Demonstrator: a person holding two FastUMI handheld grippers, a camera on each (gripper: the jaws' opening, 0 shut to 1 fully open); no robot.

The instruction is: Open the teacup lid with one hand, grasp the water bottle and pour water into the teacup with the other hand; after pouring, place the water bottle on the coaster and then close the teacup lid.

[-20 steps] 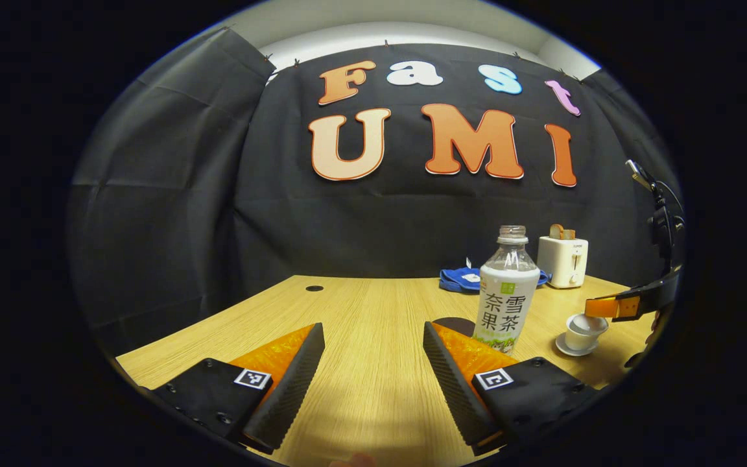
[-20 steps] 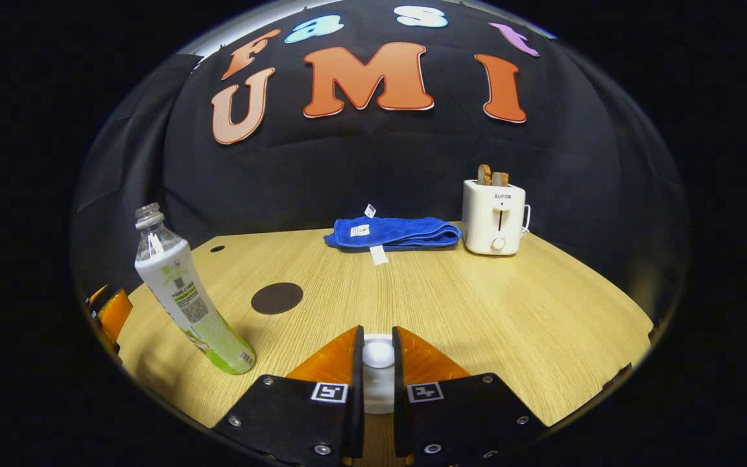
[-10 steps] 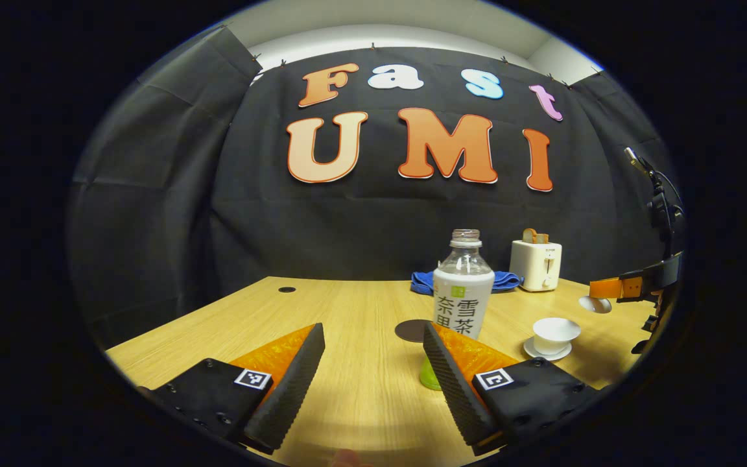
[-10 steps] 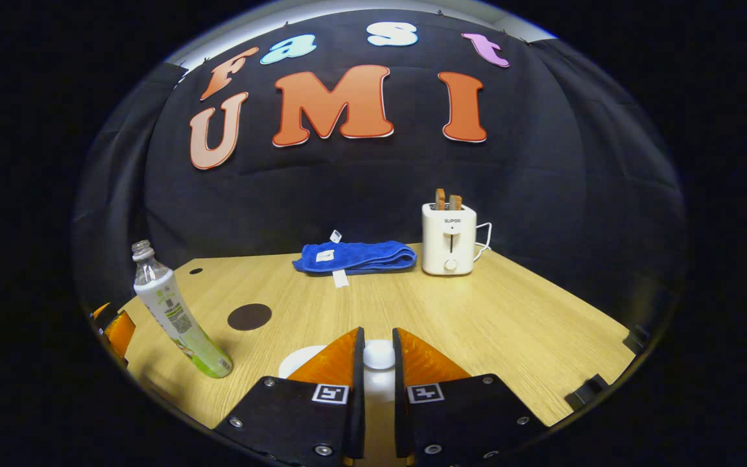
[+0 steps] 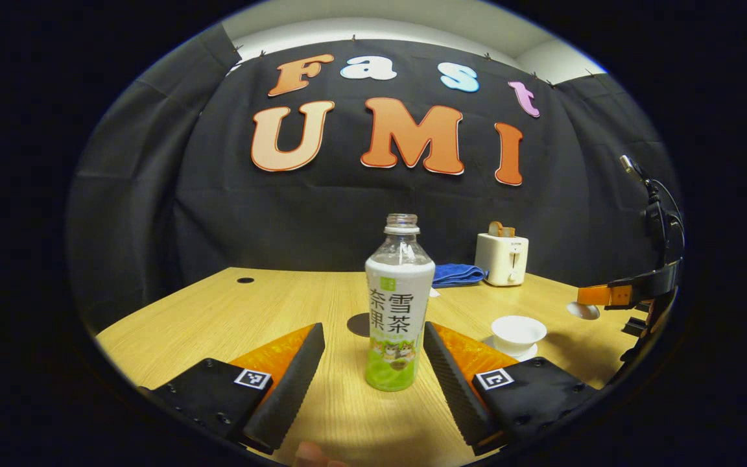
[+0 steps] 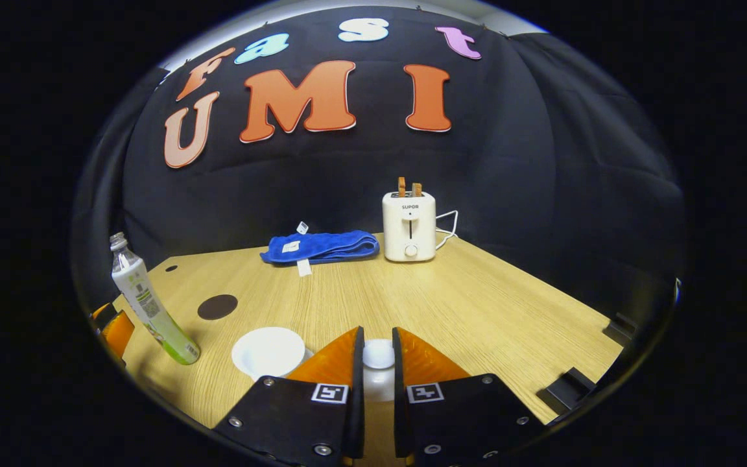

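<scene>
- Left gripper view: left gripper [image 5: 368, 363] wide open, fingers either side of the water bottle [image 5: 399, 305] but not touching it. A second ago the bottle sat off to the right of the fingers; now it is centred between them, so the gripper has swung into line for the grasp.
- Bottle upright on the bench [image 5: 218, 318], cap off, neck open. Coaster [image 5: 358, 324] just behind it, partly hidden.
- Teacup [image 5: 518, 329] on its saucer to the right, mouth uncovered. Right gripper [image 5: 586, 298] farther off at the right edge, holding the teacup lid [image 5: 583, 310] above the bench, well apart from the cup. A second ago it was right over the cup; lid now carried clear.
- Right gripper view: right gripper [image 6: 378, 363] closed on the knob of the teacup lid [image 6: 379, 355], both fingers pressing it. Open teacup [image 6: 268, 351] now shows to the left of the fingers; earlier it lay hidden under them.
- Water bottle [image 6: 146, 301] at far left, coaster [image 6: 217, 306] near it. Blue towel [image 6: 321, 246] and toaster [image 6: 409, 224] at the back, unused.
- Judgement: lid-opening step done; bottle grasp is next. Left gripper needs to move forward a little and close on the bottle's body. Risk: open neck, so a hard squeeze or a knock could spill.
</scene>
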